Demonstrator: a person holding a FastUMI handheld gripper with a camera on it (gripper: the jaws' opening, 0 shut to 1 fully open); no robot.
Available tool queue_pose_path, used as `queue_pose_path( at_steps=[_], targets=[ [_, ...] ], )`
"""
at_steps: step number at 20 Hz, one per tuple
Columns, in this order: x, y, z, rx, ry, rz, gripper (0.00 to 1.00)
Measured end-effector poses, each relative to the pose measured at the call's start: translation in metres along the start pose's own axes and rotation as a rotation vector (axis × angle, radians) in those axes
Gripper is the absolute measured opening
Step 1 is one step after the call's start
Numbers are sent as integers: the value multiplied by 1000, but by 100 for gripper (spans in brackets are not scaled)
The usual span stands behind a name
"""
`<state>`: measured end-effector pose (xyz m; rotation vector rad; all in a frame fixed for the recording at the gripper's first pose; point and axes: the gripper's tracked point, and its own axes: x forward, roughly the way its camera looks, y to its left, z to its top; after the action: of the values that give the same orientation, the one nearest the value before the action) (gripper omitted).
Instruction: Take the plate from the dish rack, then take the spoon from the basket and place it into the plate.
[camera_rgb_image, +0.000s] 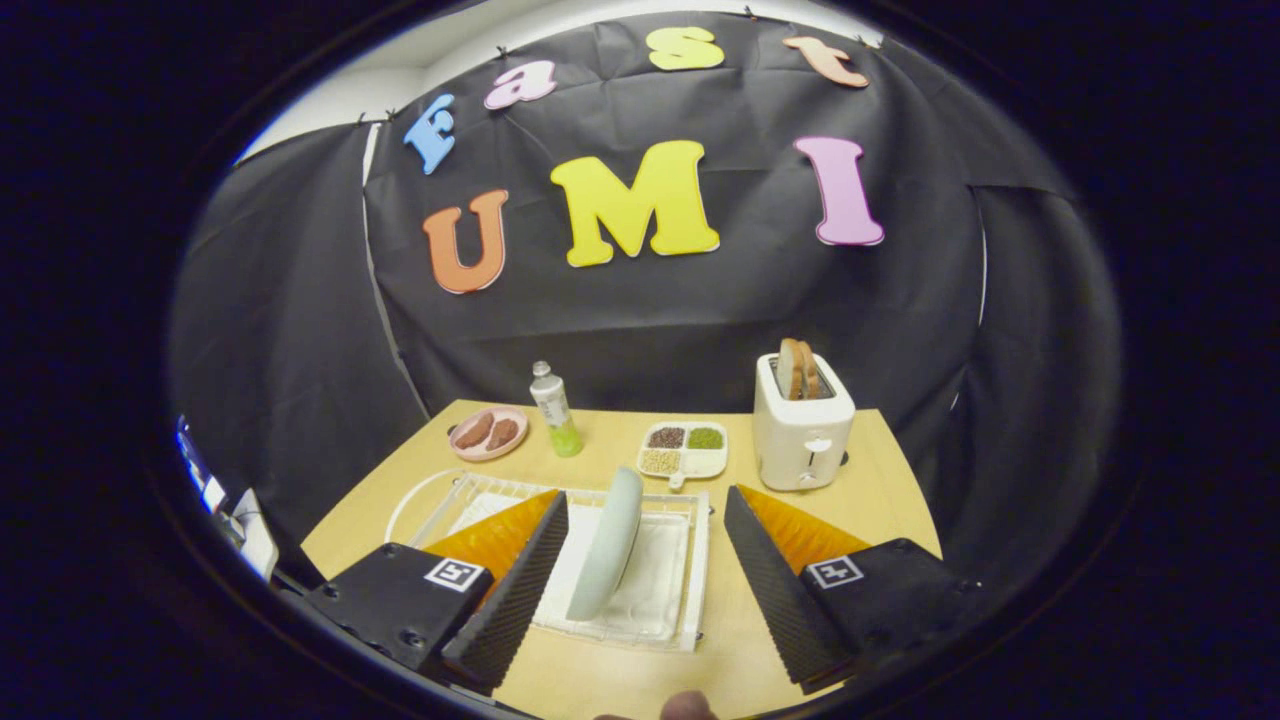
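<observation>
While the gripper (645, 590) hangs over the near end of the wooden table (890, 490), its two black fingers are spread wide apart and hold nothing. On the far left of the table sits a pink dish (488, 433) with two brown lumps of food on it. Just to the right of that stands a small bottle (555, 410) with green stuff at the bottom and a gray cap on top. Nearer to the gripper is the white dish rack (640, 560), and the left finger (510, 590) covers part of it. The pale plate (606, 545) stands on its edge inside the rack, tipped a little. It is between the two fingers, closer to the left one, and neither finger touches it. Behind the rack lies a white tray (684, 449) with small boxes of brown, green and tan seeds. To the right of the tray stands a white toaster (802, 422) with bread sticking out of the top. The right finger (775, 585) hangs over bare table, in front of the toaster. I cannot see the spoon or the basket here.
</observation>
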<state>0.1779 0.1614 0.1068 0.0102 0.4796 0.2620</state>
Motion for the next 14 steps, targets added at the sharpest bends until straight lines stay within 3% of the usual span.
queue_pose_path(
  at_steps=[14],
  targets=[
    [87, 12, -37, 93, 330, -65, 99]
  ],
)
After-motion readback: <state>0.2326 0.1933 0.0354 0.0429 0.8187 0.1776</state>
